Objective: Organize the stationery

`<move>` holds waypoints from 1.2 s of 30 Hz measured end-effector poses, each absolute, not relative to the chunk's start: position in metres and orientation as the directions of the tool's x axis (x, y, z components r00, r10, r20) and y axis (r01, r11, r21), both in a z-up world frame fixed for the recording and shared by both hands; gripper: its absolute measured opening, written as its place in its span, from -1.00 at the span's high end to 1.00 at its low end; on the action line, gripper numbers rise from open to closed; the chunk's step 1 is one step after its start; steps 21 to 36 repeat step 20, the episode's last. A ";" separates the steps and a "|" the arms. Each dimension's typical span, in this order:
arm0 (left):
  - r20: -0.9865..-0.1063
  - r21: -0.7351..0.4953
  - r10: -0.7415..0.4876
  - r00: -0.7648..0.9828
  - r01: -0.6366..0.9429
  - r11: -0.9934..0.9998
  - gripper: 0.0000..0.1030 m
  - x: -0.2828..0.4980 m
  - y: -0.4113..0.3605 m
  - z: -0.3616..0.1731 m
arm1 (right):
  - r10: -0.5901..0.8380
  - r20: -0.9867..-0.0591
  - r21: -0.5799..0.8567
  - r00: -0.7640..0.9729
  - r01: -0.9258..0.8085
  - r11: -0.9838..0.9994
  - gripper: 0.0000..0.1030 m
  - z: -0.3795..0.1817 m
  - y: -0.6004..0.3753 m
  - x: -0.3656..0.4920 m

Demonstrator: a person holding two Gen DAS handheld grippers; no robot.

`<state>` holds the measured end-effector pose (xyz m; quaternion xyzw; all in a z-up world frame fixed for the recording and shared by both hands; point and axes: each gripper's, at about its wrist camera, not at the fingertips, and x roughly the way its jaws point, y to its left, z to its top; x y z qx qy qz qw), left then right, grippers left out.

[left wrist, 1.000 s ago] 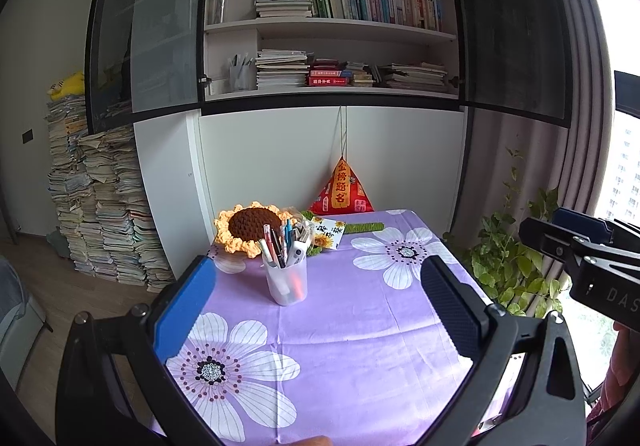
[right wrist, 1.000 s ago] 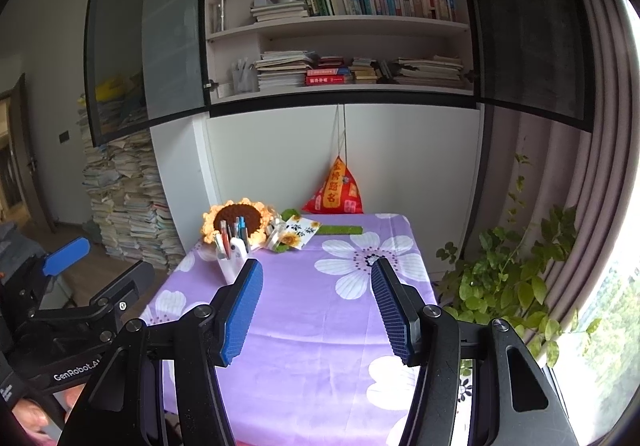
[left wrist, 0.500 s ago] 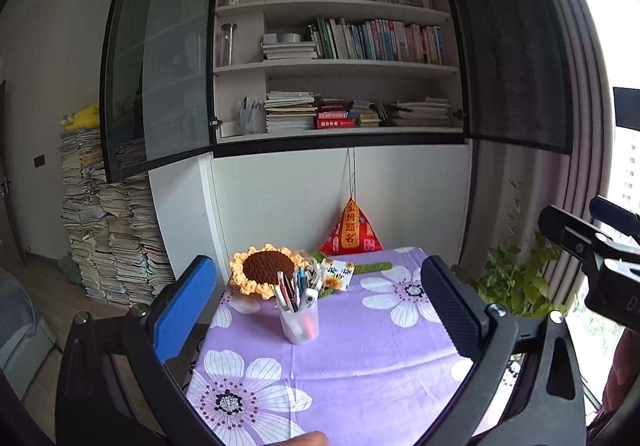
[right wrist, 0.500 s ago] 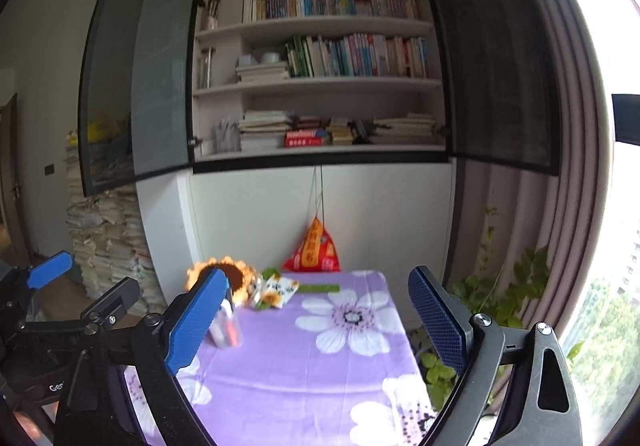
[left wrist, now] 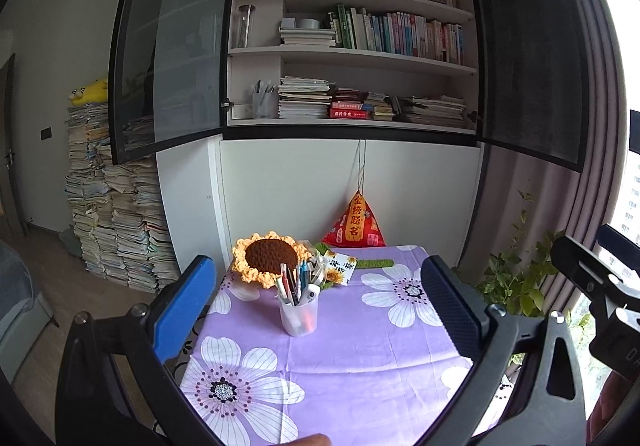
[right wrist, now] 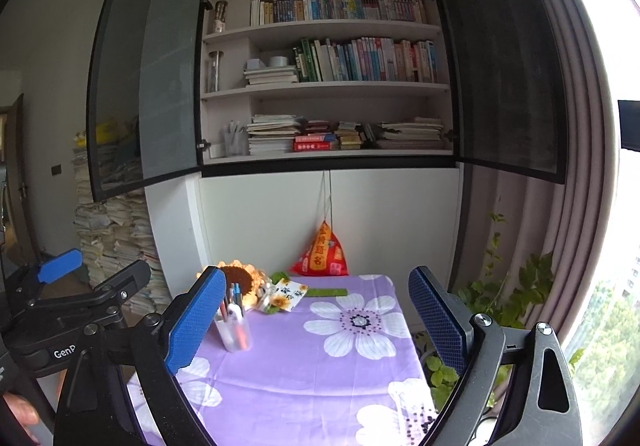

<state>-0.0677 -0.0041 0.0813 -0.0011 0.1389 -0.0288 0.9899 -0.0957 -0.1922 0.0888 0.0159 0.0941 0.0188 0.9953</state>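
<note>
Jaws: left gripper (left wrist: 320,306) spread, empty | right gripper (right wrist: 316,322) just widened, spread, empty

We saw a home study, open bookcase (left wrist: 352,46) crammed with books, paper stacks (left wrist: 116,222) piled on the floor, small counter (left wrist: 360,346) under a flowered purple cloth, curtained window (right wrist: 576,206), houseplant (right wrist: 516,286).
</note>
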 end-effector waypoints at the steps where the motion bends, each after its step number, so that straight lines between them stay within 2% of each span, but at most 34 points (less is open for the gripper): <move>1: -0.275 -0.006 -0.059 0.960 0.059 0.998 -0.98 -0.067 -0.005 0.082 | 0.042 -0.188 0.038 0.981 -0.036 0.999 -0.81 0.089 -0.193 -0.095; 36: -0.290 0.026 -0.069 0.955 0.080 0.996 -0.98 -0.064 -0.015 0.076 | 0.050 -0.218 0.043 0.975 -0.042 0.998 -0.81 0.079 -0.193 -0.089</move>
